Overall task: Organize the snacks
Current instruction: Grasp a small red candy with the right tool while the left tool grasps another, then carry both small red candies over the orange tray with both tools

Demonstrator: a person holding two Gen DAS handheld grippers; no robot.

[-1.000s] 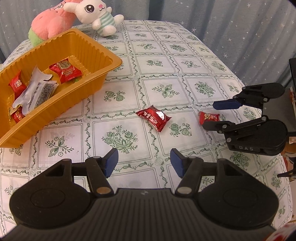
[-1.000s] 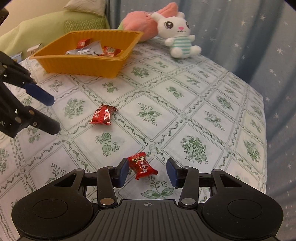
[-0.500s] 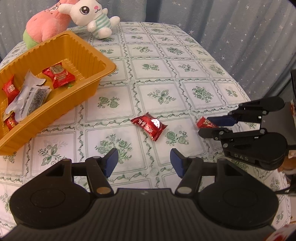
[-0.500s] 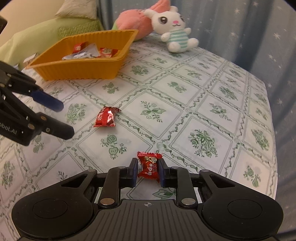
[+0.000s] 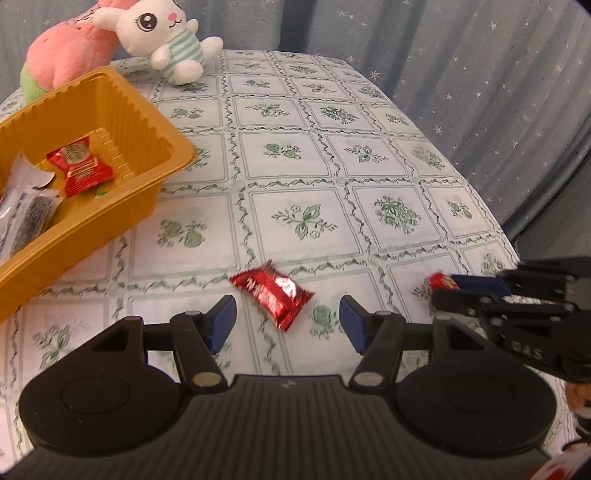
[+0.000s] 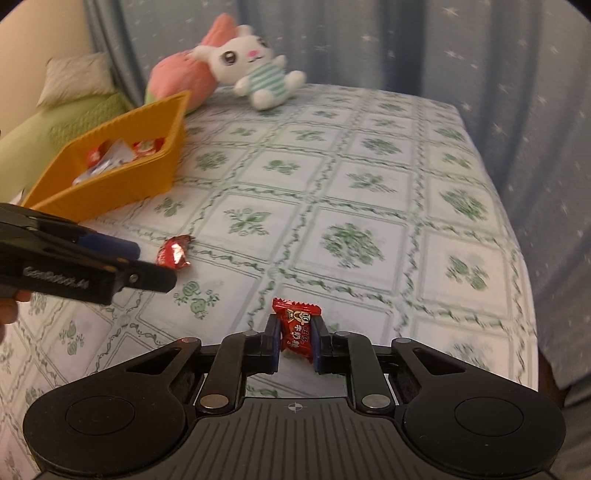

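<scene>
My right gripper point(image 6: 294, 341) is shut on a small red candy point(image 6: 296, 326) and holds it just above the tablecloth; it also shows in the left wrist view point(image 5: 448, 288) with the candy point(image 5: 439, 281) between its tips. My left gripper point(image 5: 287, 322) is open, its pads on either side of a shiny red snack packet point(image 5: 272, 292) that lies on the cloth. The same packet shows in the right wrist view point(image 6: 173, 252), partly behind the left gripper point(image 6: 147, 264). The orange tray point(image 5: 122, 110) at the left holds several snacks; it also shows in the right wrist view point(image 6: 122, 188).
A white bunny plush point(image 5: 162, 35) and a pink plush point(image 5: 70, 48) lie at the far end of the table. The floral tablecloth point(image 5: 332, 177) ends at a rounded edge on the right, with blue star curtains point(image 5: 480, 74) behind.
My right gripper has closed on the small red candy and lifted it slightly. My left gripper has moved forward, so the red packet now sits between its open pads.
</scene>
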